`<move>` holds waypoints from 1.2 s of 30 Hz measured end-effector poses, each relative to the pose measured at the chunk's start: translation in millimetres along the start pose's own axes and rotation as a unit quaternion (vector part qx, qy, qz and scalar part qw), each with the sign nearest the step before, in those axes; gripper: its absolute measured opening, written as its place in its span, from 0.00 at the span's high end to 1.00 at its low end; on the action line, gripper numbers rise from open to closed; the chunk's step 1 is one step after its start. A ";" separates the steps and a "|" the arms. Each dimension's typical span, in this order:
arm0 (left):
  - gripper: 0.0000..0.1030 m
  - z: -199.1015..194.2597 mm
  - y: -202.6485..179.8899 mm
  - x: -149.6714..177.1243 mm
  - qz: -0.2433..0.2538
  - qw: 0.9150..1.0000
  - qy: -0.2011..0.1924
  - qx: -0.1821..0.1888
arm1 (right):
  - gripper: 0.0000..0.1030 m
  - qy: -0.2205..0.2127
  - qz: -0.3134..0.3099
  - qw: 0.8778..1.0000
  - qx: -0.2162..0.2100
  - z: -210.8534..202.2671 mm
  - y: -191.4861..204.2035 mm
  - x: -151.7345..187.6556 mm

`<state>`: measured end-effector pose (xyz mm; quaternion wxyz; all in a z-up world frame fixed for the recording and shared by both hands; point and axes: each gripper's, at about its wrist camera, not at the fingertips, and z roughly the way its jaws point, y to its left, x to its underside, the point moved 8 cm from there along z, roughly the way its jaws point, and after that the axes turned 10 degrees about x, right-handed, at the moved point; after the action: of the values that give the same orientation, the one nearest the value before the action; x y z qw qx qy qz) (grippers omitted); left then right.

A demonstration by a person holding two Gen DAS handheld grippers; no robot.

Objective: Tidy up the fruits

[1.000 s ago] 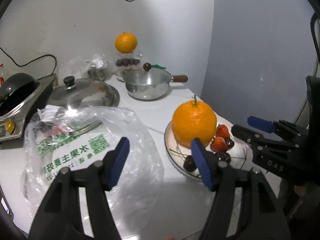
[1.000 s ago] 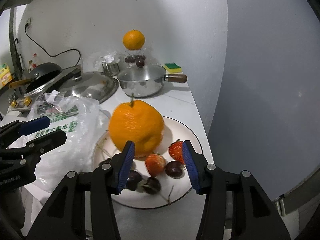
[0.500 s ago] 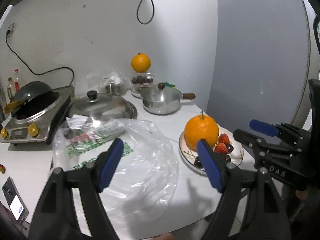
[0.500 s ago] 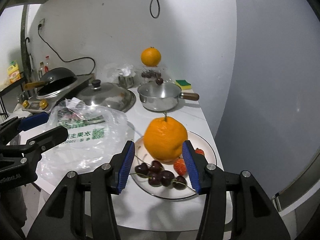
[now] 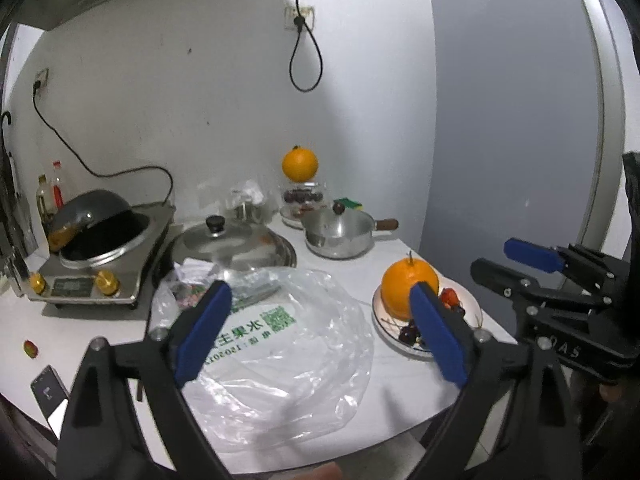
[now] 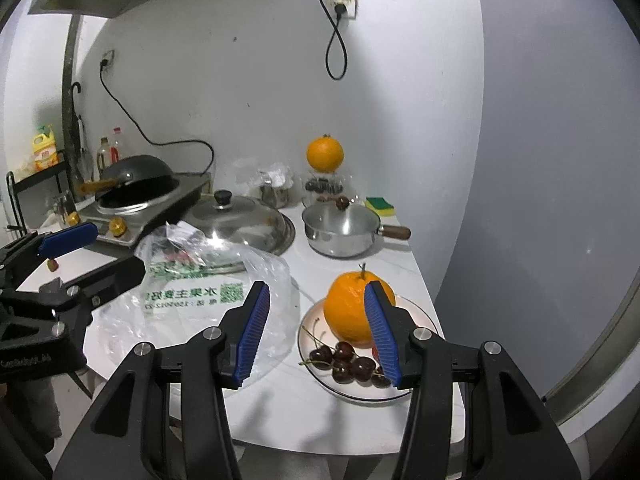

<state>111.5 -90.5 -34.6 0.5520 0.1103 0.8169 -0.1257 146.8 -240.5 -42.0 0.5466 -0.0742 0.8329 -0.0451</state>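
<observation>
A large orange (image 6: 352, 312) sits on a white plate (image 6: 424, 320) with dark cherries (image 6: 344, 360) and strawberries (image 5: 450, 296) at the counter's front right; the plate also shows in the left wrist view (image 5: 468, 300). A clear plastic bag (image 5: 280, 344) with green print lies flat to its left. A second orange (image 6: 325, 153) rests on a glass jar at the back. My left gripper (image 5: 320, 332) is open and empty, held back above the bag. My right gripper (image 6: 318, 332) is open and empty, held back above the plate's near side.
A steel saucepan (image 6: 340, 232) stands behind the plate, a big pot lid (image 6: 236, 220) behind the bag, and a wok on an induction stove (image 5: 100, 248) at the left. A phone (image 5: 50, 392) lies at the front left edge. A sponge (image 6: 380, 203) sits by the wall.
Both grippers have pulled back and up from the counter. The plate, orange and bag look smaller and farther. Both stay open and empty.
</observation>
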 end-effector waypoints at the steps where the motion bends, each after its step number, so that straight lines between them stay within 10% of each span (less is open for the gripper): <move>1: 0.10 -5.3 1.0 -1.6 0.003 1.000 -0.002 -0.006 | 0.47 -0.006 0.001 1.000 0.000 -5.3 1.6 -3.1; 36: 0.01 -117.6 32.6 -57.1 0.005 0.990 -0.116 -0.074 | 0.30 -0.108 -0.009 0.994 -0.007 -92.8 34.1 -70.2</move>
<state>40.0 -23.6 58.0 0.6501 0.0577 0.7540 -0.0740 86.7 -195.3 53.1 0.6321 -0.0900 0.7688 -0.0363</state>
